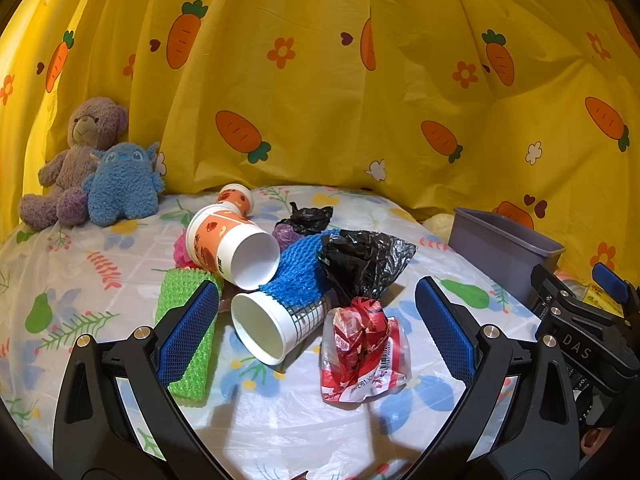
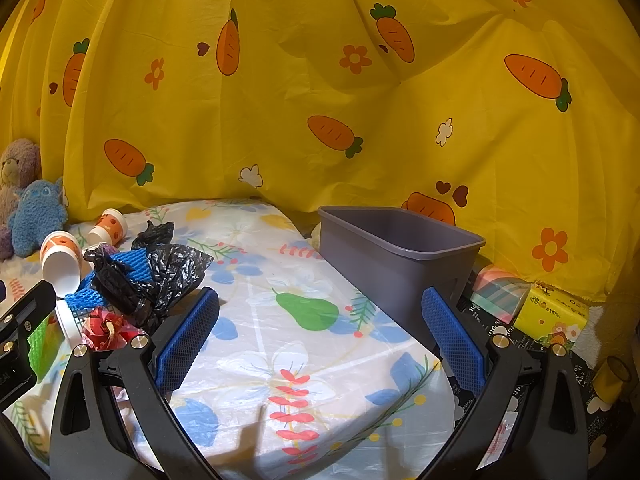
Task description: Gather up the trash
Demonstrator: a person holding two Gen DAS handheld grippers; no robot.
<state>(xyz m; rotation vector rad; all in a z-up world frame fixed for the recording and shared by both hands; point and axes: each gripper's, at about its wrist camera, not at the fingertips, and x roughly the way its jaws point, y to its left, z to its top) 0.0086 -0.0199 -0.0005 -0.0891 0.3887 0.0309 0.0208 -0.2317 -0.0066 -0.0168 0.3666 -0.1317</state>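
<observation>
Left wrist: left tongs (image 1: 318, 330) gape level over red wrapper (image 1: 364, 354).

Yellow carrot-print curtain (image 2: 320, 80) — grey bin (image 2: 396, 252), red wrapper (image 1: 362, 354)

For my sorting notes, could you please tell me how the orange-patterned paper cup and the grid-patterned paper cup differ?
The orange-patterned cup lies on top of the pile; the grid-patterned cup lies lower, on the table cover. The orange-patterned cup is uncovered, while the blue net drapes over the grid-patterned cup. Both are tipped over, empty and white inside.
</observation>
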